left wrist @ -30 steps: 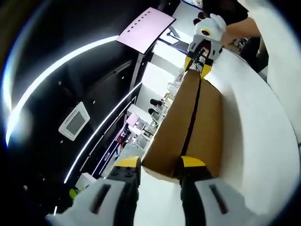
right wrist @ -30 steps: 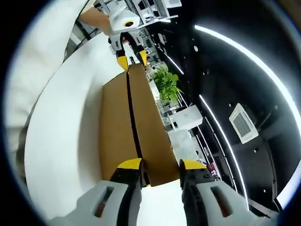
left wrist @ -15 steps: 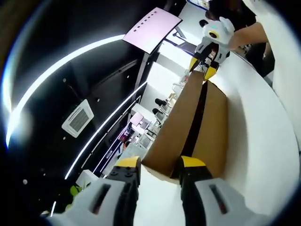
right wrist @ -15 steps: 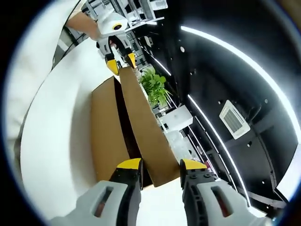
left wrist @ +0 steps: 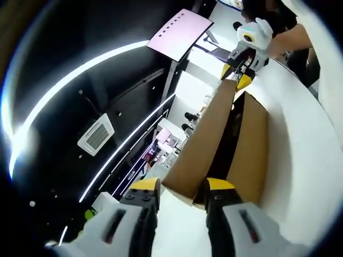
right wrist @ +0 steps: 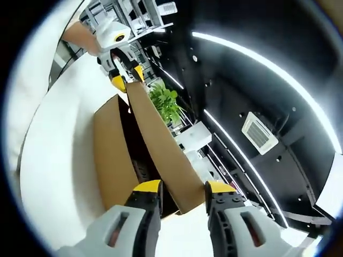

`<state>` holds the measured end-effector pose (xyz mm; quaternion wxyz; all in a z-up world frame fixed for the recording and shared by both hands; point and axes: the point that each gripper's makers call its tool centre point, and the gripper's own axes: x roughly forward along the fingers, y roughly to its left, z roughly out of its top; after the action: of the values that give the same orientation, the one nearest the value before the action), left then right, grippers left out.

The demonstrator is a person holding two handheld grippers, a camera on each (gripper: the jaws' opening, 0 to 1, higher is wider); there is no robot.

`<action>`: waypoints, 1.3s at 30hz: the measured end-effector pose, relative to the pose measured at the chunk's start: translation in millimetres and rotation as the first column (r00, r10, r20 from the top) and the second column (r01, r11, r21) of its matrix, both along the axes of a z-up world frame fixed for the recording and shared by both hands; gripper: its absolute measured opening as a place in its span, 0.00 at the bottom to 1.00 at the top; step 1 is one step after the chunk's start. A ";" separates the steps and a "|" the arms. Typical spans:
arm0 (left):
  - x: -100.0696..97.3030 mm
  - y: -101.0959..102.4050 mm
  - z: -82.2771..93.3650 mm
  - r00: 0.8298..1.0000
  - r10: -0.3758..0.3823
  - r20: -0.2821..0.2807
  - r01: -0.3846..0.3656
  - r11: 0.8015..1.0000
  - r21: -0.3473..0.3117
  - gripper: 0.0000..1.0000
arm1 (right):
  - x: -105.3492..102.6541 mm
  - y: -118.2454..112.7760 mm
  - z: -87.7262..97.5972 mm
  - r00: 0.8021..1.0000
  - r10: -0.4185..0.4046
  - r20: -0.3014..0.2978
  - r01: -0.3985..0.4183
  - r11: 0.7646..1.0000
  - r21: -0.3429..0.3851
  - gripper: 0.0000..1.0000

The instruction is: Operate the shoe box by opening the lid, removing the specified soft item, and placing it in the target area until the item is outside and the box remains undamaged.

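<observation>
A brown cardboard shoe box lies on a white table. Its lid is tilted up along one long side, leaving a dark gap over the inside; what is in the box is too dark to tell. My left gripper is shut on the lid's near end. At the far end, my right gripper pinches the lid too. From the right gripper view, the raised lid stands above the box, with my right gripper on its near end and the left gripper at the far end.
White table stretches along the box's outer side. A person's hand holds the far gripper. Behind are a black ceiling with light strips, a pink screen and a green plant.
The lid has swung up on one long side, and the dark gap between lid and box has widened. Both grippers have risen with it, still on its ends.
</observation>
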<state>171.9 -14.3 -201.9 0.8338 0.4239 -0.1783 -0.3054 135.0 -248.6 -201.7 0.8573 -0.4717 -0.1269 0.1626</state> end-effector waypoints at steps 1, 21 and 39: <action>-0.1 -0.1 0.6 1.000 0.000 0.004 0.000 1.000 -0.001 0.34 | -0.1 -0.1 0.6 1.000 -0.004 0.004 0.003 1.000 0.003 0.31; 1.2 -0.7 7.4 0.992 -0.036 -0.124 0.013 0.983 -0.184 0.38 | 5.1 -2.3 12.1 0.996 -0.086 0.033 0.074 0.961 0.266 0.42; 0.4 -4.5 7.8 0.989 -0.060 -0.138 0.030 0.977 -0.209 0.39 | 24.4 -14.2 7.1 0.993 -0.095 -0.066 0.116 0.844 0.523 0.36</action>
<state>172.3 -18.8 -194.1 0.8768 0.3079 -0.1580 -0.3339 159.4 -262.7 -194.6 0.9635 -0.2221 -0.1244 0.0832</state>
